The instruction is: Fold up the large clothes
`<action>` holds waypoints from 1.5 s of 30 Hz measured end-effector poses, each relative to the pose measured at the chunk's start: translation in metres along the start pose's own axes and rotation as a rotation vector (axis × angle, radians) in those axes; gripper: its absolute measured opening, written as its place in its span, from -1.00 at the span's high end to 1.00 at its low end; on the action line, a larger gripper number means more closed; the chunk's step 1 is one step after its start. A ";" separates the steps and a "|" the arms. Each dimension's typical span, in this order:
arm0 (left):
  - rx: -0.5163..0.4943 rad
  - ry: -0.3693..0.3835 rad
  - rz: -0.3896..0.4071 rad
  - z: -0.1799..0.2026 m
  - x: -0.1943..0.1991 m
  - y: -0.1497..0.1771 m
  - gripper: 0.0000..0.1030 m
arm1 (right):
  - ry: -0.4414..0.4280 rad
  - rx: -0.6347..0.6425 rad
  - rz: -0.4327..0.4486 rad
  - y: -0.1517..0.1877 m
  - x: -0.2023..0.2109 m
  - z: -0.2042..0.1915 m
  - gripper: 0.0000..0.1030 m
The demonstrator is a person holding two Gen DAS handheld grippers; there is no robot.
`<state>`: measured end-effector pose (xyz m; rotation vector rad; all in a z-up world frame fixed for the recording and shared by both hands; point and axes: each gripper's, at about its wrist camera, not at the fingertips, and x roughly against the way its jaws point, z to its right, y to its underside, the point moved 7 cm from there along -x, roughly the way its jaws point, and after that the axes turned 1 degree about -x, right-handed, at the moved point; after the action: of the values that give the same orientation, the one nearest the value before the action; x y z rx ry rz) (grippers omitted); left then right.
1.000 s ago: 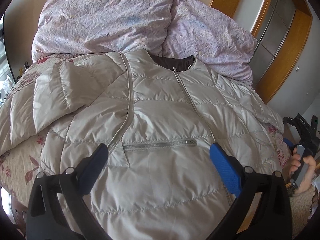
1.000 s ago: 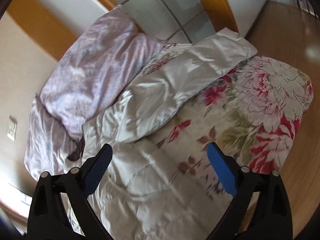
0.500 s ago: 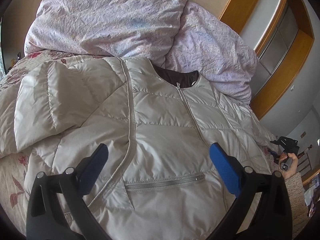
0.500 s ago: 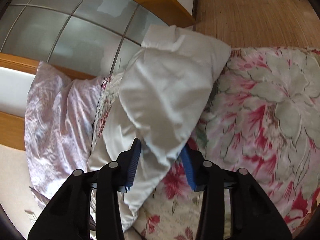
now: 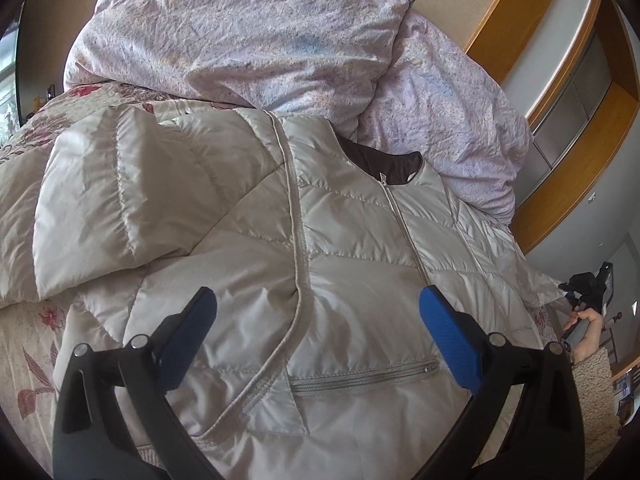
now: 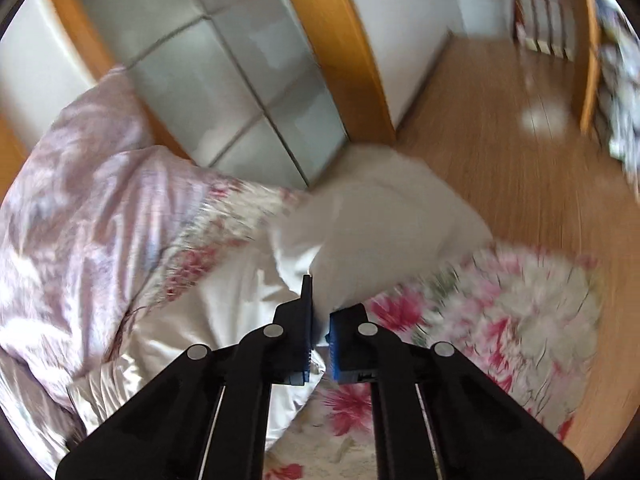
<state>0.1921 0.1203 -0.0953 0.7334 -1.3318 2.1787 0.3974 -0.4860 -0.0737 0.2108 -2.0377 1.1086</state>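
Although the right wrist view is smeared by motion blur, the right gripper [image 6: 318,344] can be read in its foreground: its jaws have just been closing and now pinch a fold of the jacket's sleeve [image 6: 380,220], whose far end is too blurred to make out. Beneath the sleeve lies a flowered bedspread [image 6: 520,320], its pattern streaked; beyond it a wooden floor [image 6: 500,140] and frosted glass panels [image 6: 240,80] are soft in outline.

From the left wrist view, the left gripper [image 5: 318,320] hangs above the jacket [image 5: 340,280] with jaws spread wide and nothing between them. The hem of the jacket is cut off by the lower edge and by the gripper's black frame. Pale beige, shiny and quilted in diamond stitching, the jacket lies flat on the bed, front upward, with its long axis running from the near hem away to the dark-lined collar [image 5: 384,160]. A zip [image 5: 404,224] runs down from the collar, and a zipped pocket [image 5: 362,376] sits crosswise near the gripper. One sleeve is folded over at the left of the view. At the right edge a hand [image 5: 586,330] grips a handle, partly hidden by the jacket's side. Farthest off, crumpled lilac pillows [image 5: 260,40] rest against the wall.
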 end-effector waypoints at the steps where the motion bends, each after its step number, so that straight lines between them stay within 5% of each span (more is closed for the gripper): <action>1: 0.000 -0.004 0.015 -0.001 0.002 -0.001 -0.95 | -0.029 0.057 0.033 -0.004 0.012 -0.022 0.87; 9: 0.025 -0.011 0.062 -0.011 0.017 -0.005 -0.95 | -0.406 0.380 0.074 0.054 0.103 -0.185 0.87; 15: 0.065 -0.010 0.074 -0.025 0.029 -0.006 -0.95 | -0.660 0.566 -0.092 0.152 0.136 -0.284 0.87; 22: 0.096 -0.042 0.100 -0.041 0.044 -0.008 -0.95 | -0.577 0.859 -0.228 0.277 0.121 -0.320 0.87; 25: 0.097 -0.045 0.098 -0.043 0.046 -0.007 -0.95 | -0.449 1.123 -0.149 0.327 0.126 -0.325 0.81; 29: 0.098 -0.045 0.102 -0.043 0.047 -0.008 -0.95 | -0.408 1.380 -0.013 0.375 0.151 -0.316 0.29; 33: 0.103 -0.046 0.111 -0.045 0.050 -0.009 -0.95 | -0.491 1.389 -0.035 0.385 0.171 -0.314 0.26; 38: 0.112 -0.078 0.172 -0.058 0.068 -0.010 -0.95 | -0.571 1.147 -0.099 0.332 0.173 -0.310 0.26; 45: 0.129 -0.163 0.219 -0.094 0.095 -0.008 -0.95 | -0.428 0.887 -0.266 0.282 0.098 -0.284 0.27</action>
<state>0.1092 0.2206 -0.0635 0.8662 -1.4205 2.4404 0.3560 -0.0763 -0.0974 1.2077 -1.6380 1.8311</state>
